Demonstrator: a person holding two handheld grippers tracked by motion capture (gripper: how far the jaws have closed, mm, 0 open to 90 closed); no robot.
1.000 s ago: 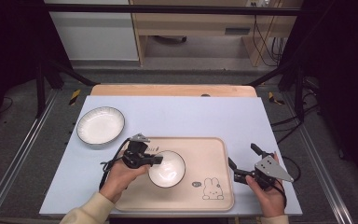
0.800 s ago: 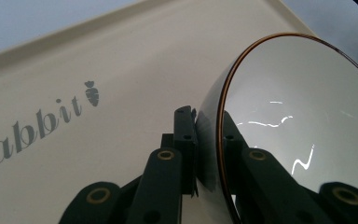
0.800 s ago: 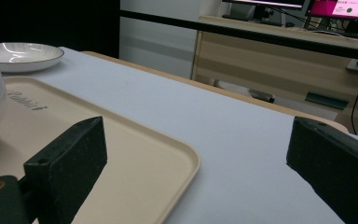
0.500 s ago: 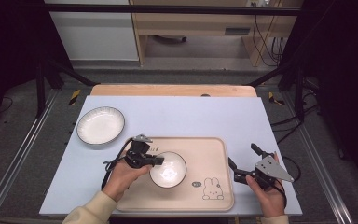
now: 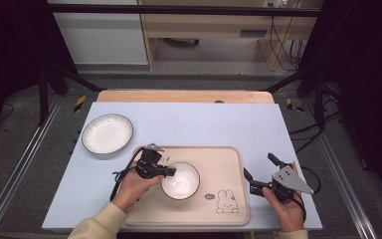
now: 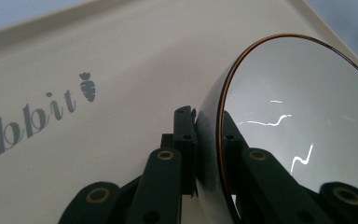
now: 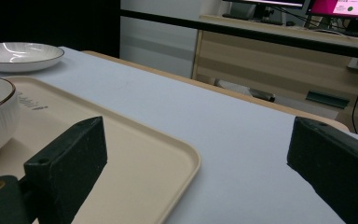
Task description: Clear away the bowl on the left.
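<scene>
L gripper [image 5: 171, 171] is clamped on the near-left rim of the small white ceramic bowl with a thin brown edge [image 5: 180, 180] — in the left gripper view one jaw sits outside the wall, the other inside, pads tight on the rim [image 6: 222, 140]. The bowl is on the beige plastic tray with a rabbit print [image 5: 229, 164], roughly mid-tray, left of the rabbit. R gripper [image 5: 261, 174] hangs just off the tray's right edge, jaws spread wide w/ nothing between them. The shallow white ribbed plate [image 5: 107, 134] lies apart on the pale blue table cover [image 5: 204, 124], back-left of the tray. Judgement: grasp is done; lifting or shifting the bowl — perhaps toward the plate — is what's left. Can't tell if the bowl's base is off the tray yet.
</scene>
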